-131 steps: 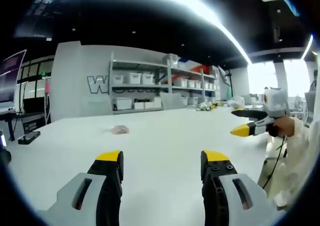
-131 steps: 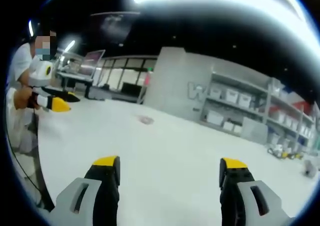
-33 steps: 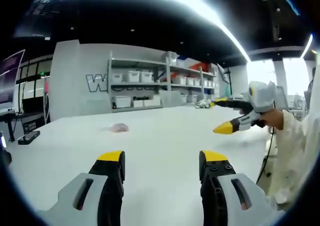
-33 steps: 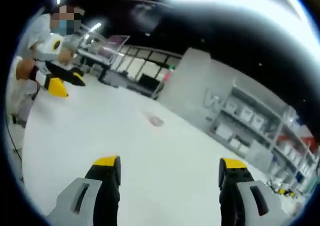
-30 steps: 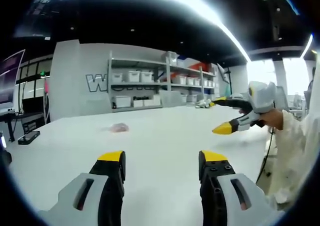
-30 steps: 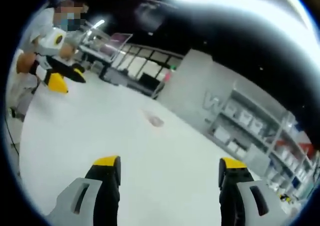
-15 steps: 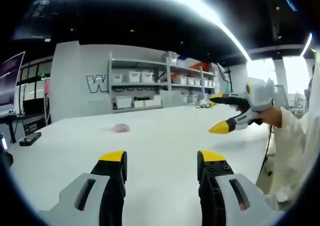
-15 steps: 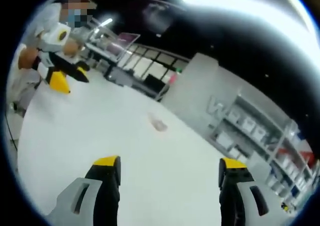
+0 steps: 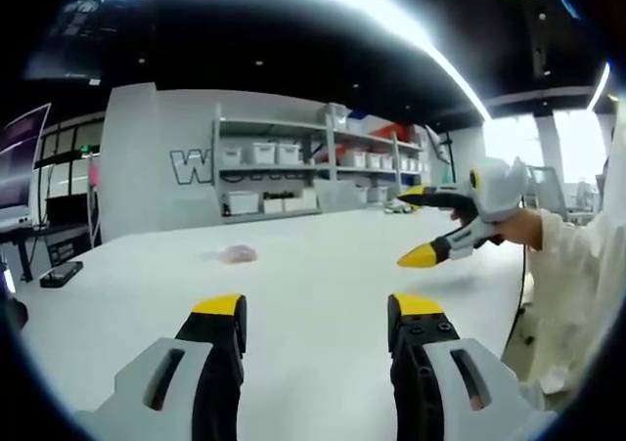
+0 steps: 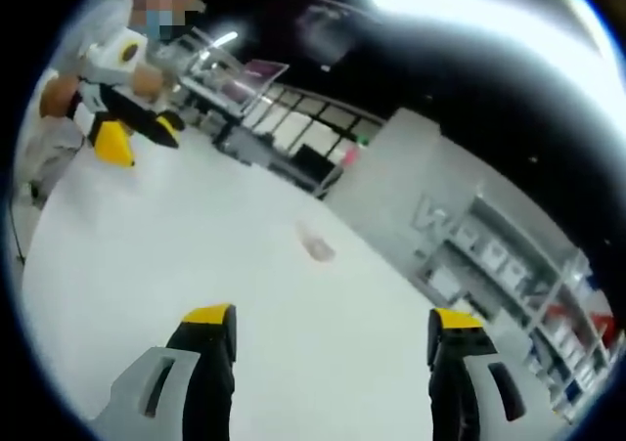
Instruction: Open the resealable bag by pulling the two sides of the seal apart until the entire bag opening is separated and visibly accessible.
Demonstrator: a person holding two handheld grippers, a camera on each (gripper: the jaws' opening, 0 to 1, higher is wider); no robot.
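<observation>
1. Left gripper (image 9: 315,309): jaws spread wide above the white table (image 9: 323,265), holding nothing.
2. Right gripper (image 10: 333,322): jaws likewise wide apart and empty; in the left gripper view it hangs over the table, ahead and to the right.
3. Bag (image 9: 236,254): a small pinkish packet lying flat on the table, well ahead of both grippers, touched by neither.

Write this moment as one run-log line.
phase: approach | left gripper: open, empty | right gripper: open, empty | bag: on table, untouched
</observation>
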